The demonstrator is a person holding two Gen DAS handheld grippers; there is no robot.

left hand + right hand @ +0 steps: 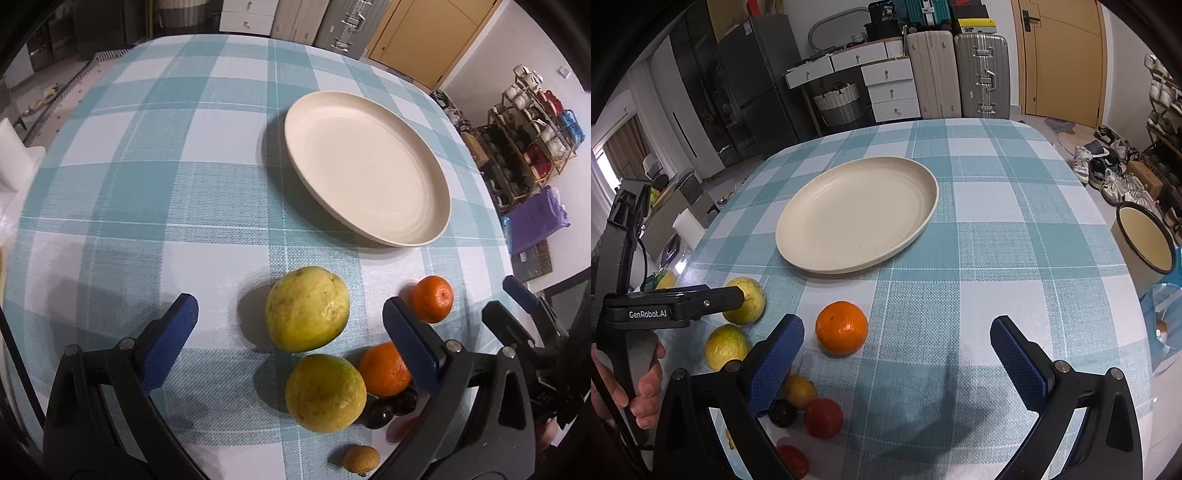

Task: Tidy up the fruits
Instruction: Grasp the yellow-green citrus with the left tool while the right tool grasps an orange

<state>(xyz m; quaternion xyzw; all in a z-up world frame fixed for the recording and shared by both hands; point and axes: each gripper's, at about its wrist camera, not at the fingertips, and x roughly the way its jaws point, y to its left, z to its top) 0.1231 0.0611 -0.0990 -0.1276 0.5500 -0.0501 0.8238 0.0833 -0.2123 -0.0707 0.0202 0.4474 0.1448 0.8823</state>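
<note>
A cream plate [369, 170] [857, 214] lies empty on the checked tablecloth. Near the front edge are the fruits: two big yellow-green ones [306, 308] [325, 393], an orange [384, 369], a mandarin [432, 299] [842, 326], dark round fruits [391, 406], a red one [823, 417] and a small brown one [360, 459]. My left gripper [290, 302] is open, with the farther yellow-green fruit sitting between its fingertips, untouched. My right gripper [897, 325] is open and holds nothing. The mandarin rests just ahead of its left finger [786, 343].
A hand [646, 387] holds the left gripper's handle at the left of the right wrist view. A cream enamel pot [1145, 236] stands past the table's right edge. Suitcases [960, 74], drawers and a shoe rack [532, 122] are beyond the table.
</note>
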